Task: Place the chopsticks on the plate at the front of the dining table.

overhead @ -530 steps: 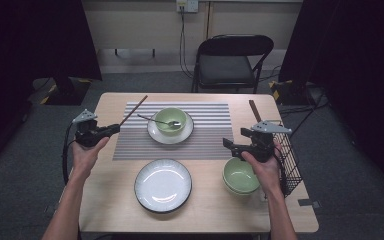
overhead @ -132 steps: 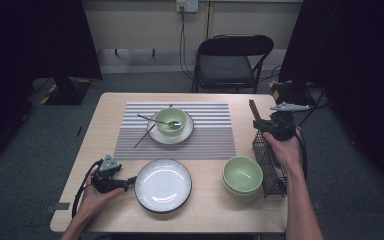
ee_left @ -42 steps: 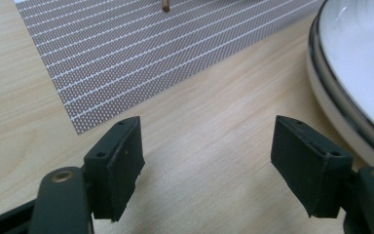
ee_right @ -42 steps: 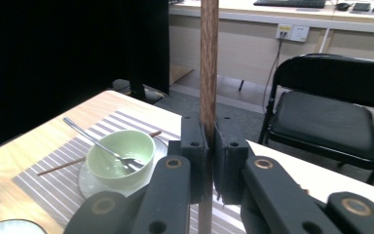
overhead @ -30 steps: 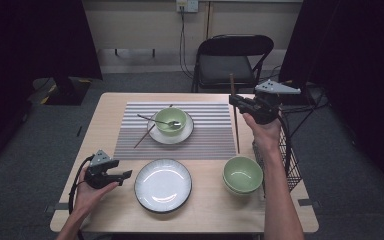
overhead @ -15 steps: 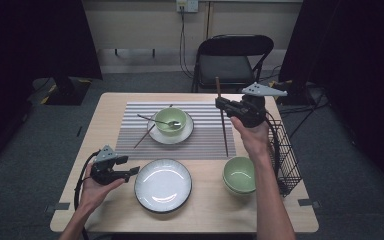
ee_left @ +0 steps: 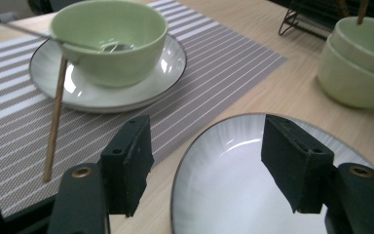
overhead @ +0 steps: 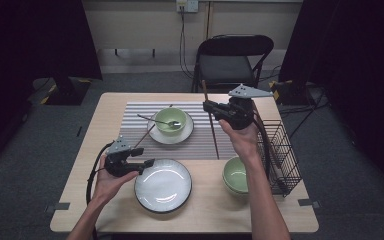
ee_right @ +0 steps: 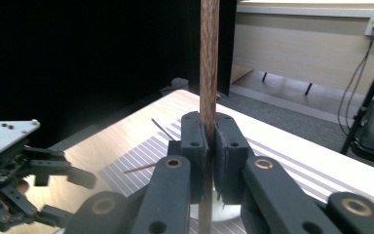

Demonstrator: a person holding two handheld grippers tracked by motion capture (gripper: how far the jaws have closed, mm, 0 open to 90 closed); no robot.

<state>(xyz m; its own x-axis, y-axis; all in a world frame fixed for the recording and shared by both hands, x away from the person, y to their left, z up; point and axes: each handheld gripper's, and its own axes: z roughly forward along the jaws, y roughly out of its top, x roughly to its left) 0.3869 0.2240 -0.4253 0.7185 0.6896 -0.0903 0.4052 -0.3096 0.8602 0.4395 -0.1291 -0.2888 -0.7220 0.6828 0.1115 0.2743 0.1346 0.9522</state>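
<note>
1. Looking down in the high view, the right gripper [overhead: 211, 107] at upper centre is clamped on a dark wooden chopstick [overhead: 210, 120], held nearly upright above the striped placemat [overhead: 130, 112]. The left gripper [overhead: 145, 159] sits at lower left, just beside the rim of the grey plate [overhead: 163, 185]. Its jaws have just been closing a little yet stand apart with nothing between them. A second chopstick [overhead: 143, 136] leans on the saucer [overhead: 156, 135] under the green bowl with spoon [overhead: 170, 120]. Stacked green bowls [overhead: 237, 176] and a wire rack [overhead: 280, 155] are at right.

2. In the left gripper view, the two black jaws stand wide at the bottom. The grey plate [ee_left: 253, 180] lies beyond them, untouched. The leaning chopstick [ee_left: 54, 122] is at left, the bowl [ee_left: 109, 39] at top.

3. In the right gripper view, the pads pinch the chopstick [ee_right: 208, 63] about mid-length; it runs straight up out of the frame. The left gripper [ee_right: 53, 190] shows at lower left.

4. Handling: the stick is light, stiff and thin, with smooth wood that may pivot or slide between flat pads. A hold near the middle looks best balanced. It should be lowered gently so the tip does not knock the crockery.
</note>
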